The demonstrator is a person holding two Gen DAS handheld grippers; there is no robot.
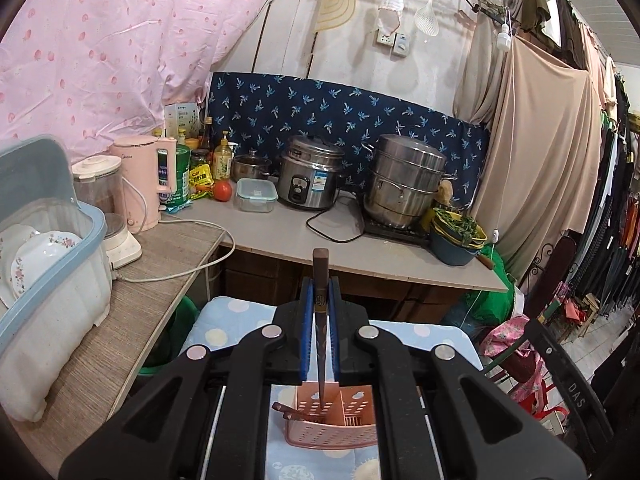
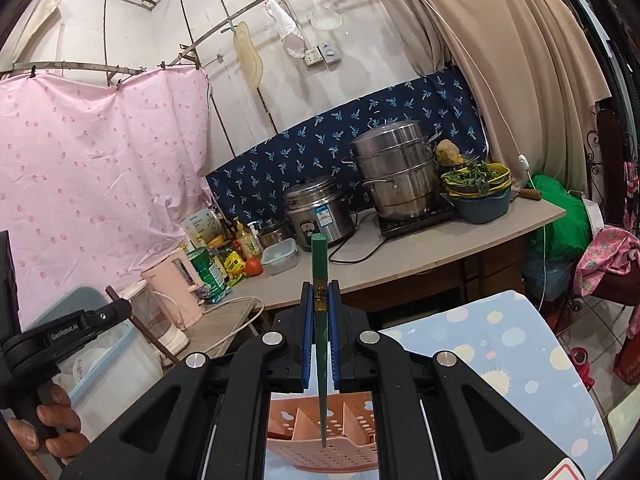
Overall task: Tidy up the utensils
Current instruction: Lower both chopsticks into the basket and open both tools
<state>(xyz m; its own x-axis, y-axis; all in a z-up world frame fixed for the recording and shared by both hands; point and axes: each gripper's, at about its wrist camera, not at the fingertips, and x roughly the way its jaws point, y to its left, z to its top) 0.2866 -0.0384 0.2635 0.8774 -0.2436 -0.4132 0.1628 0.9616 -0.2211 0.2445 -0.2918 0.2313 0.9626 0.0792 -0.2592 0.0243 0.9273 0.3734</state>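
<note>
- Left gripper (image 1: 320,300): clenched on brown chopstick (image 1: 320,276); butt at 12 o'clock, tip over pink utensil basket (image 1: 332,426) at 6 o'clock.
- Right gripper (image 2: 320,304): clenched on green chopstick (image 2: 320,264), same orientation.

Both grippers are black plastic linkages: the left gripper (image 1: 320,292) and right gripper (image 2: 320,300) each have blue ribbed pads (image 1: 307,320) and four round silver pivot pins (image 1: 272,331). The left unit's arm carries white "GenRobot.AI" lettering (image 2: 66,333), above a bare hand (image 2: 44,428).
</note>
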